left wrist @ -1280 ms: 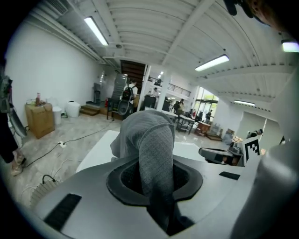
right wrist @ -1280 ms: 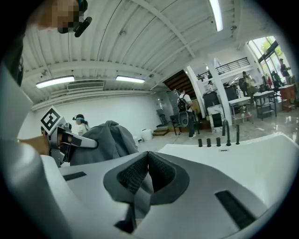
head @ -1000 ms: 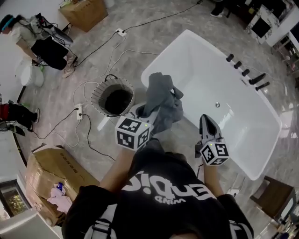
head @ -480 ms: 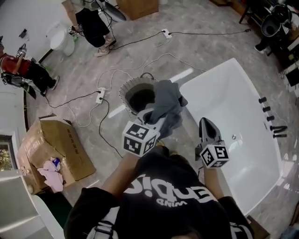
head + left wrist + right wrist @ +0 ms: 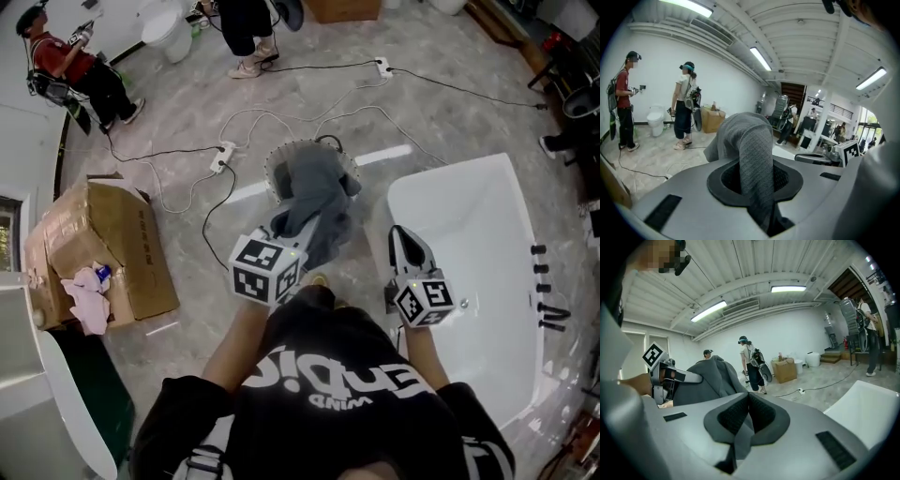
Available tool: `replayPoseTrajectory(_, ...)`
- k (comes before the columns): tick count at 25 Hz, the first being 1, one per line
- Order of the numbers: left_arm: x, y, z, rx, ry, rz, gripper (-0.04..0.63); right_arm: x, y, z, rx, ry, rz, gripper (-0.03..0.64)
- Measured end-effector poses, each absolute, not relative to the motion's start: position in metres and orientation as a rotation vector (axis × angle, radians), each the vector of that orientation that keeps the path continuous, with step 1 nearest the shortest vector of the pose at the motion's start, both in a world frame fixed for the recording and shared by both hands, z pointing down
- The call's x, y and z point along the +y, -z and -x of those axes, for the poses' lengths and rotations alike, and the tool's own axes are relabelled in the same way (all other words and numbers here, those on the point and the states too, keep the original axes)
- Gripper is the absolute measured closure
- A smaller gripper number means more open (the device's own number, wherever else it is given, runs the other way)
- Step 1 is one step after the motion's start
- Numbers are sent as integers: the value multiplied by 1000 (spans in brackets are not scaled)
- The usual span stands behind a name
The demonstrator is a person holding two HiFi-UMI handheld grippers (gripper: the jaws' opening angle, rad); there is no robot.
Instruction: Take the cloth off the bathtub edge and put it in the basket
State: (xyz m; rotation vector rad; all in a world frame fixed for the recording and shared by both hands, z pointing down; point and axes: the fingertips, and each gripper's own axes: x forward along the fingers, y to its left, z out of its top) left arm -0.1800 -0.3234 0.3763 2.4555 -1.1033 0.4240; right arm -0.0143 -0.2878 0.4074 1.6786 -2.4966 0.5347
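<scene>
A grey cloth (image 5: 319, 199) hangs from my left gripper (image 5: 298, 228), whose jaws are shut on it. In the head view the cloth covers most of the round wire basket (image 5: 281, 161) on the floor behind it. In the left gripper view the cloth (image 5: 750, 140) rises out of the clamped pads and droops forward over my left gripper (image 5: 757, 176). My right gripper (image 5: 401, 236) is shut with nothing in it, held over the floor by the white bathtub's (image 5: 487, 234) left rim. The right gripper view shows its pads (image 5: 761, 411) meeting, with the cloth (image 5: 712, 380) off to the left.
White cables and power strips (image 5: 223, 150) run across the marble floor around the basket. An open cardboard box (image 5: 103, 244) with pink rags stands at the left. Two people (image 5: 70, 61) and a toilet (image 5: 169, 28) are at the far wall. Black taps (image 5: 548, 300) line the tub's right side.
Both grippers have swung left, away from the bathtub and toward the basket. The cloth, still clamped in the left gripper, now hangs in front of the basket instead of over the tub edge.
</scene>
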Motion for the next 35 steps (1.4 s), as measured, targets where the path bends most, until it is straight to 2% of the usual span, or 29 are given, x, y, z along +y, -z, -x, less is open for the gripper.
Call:
replayPoseTrajectory(8, -346, -371, 214, -1190, -383, -2437, 512, -321, -397, 56, -2576, -486, -1589, 603)
replayPoseTrajectory(14, -381, -360, 217, -1244, -347, -2418, 512, -353, -393, 55, -2597, -491, -1546, 603)
replayPoseTrajectory(35, -548, -349, 208, -1468, -270, -2260, 512, -573, -380, 67, -2784, -463, -1188, 603)
